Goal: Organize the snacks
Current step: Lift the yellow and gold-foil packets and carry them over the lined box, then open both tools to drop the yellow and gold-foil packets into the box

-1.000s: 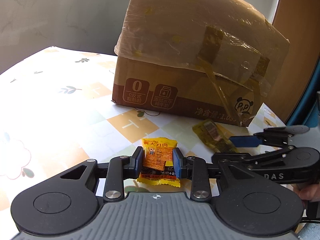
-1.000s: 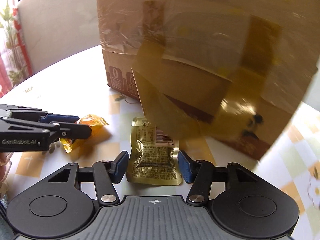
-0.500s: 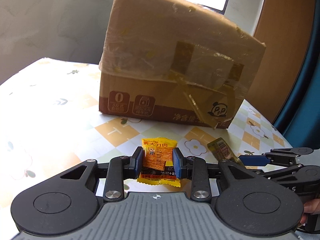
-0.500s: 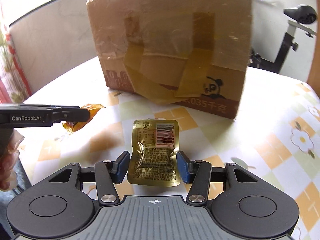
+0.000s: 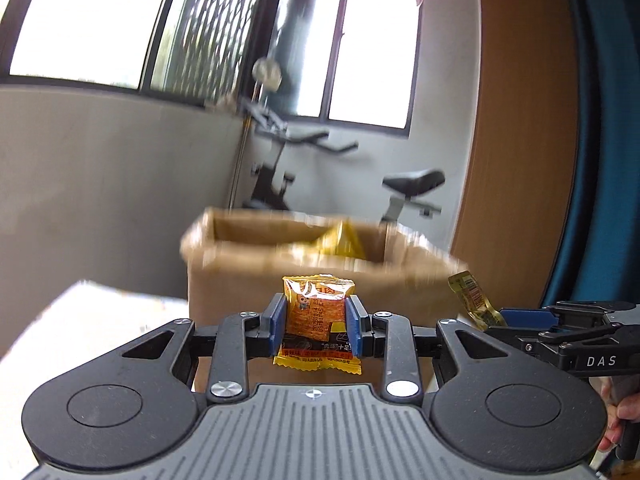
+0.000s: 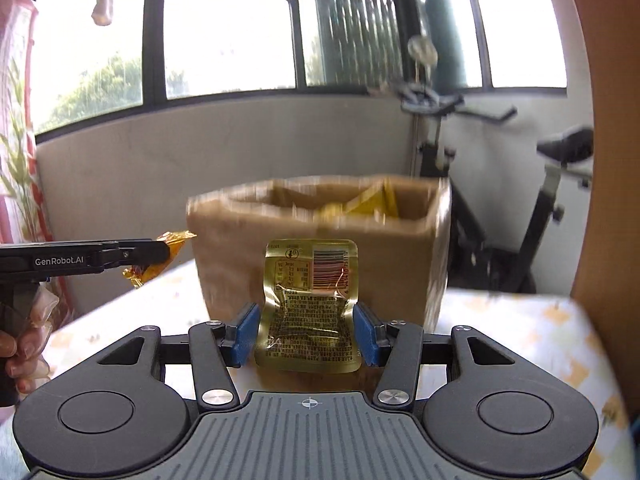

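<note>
Left claw (image 5: 316,326) clamped on orange snack packet (image 5: 317,322), packet upright, long side up-down. Right claw (image 6: 307,334) clamped on gold snack pouch (image 6: 309,312), upright. Both held above table (image 6: 516,320), facing open cardboard box (image 6: 316,240).

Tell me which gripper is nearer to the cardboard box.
I cannot tell. The left gripper, shut on the orange snack pack, and the right gripper, shut on the gold pouch, face the open cardboard box side by side, both short of it.
</note>
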